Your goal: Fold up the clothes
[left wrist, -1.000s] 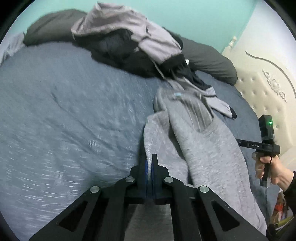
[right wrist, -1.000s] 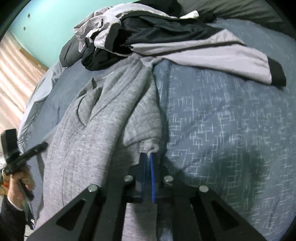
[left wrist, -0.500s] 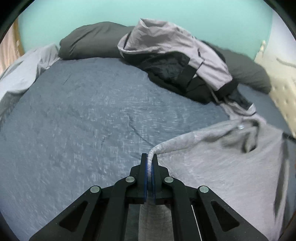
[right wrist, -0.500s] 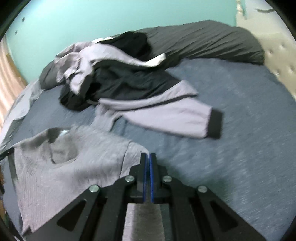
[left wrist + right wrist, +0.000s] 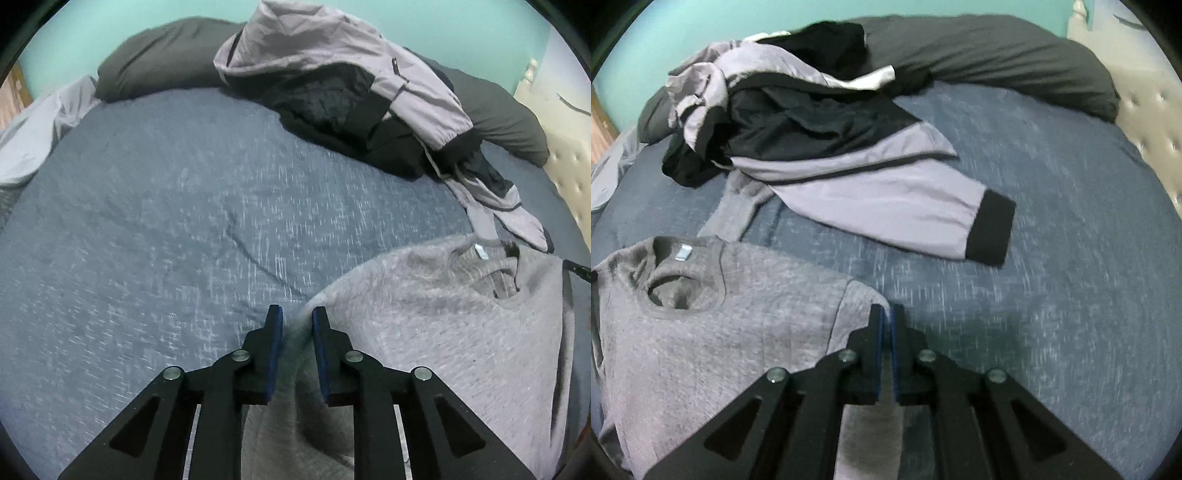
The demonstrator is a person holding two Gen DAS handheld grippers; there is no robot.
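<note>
Grey sweater (image 5: 443,332) spread flat on the bed (image 5: 166,221) for folding.
Left hand-held gripper (image 5: 297,321) stands parted (cloth between, unpinched); right hand-held gripper (image 5: 886,321) pinches a sleeve, keeping it taut.

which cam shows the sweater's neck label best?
Right wrist: the neck label faces the camera, unobstructed, on the flat grey sweater. Left wrist shows the label smaller, skewed and blurred near the frame edge.

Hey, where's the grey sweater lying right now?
The grey sweater lies spread on the blue bedspread, lower left in the right wrist view, just below the lilac and black jacket.
</note>
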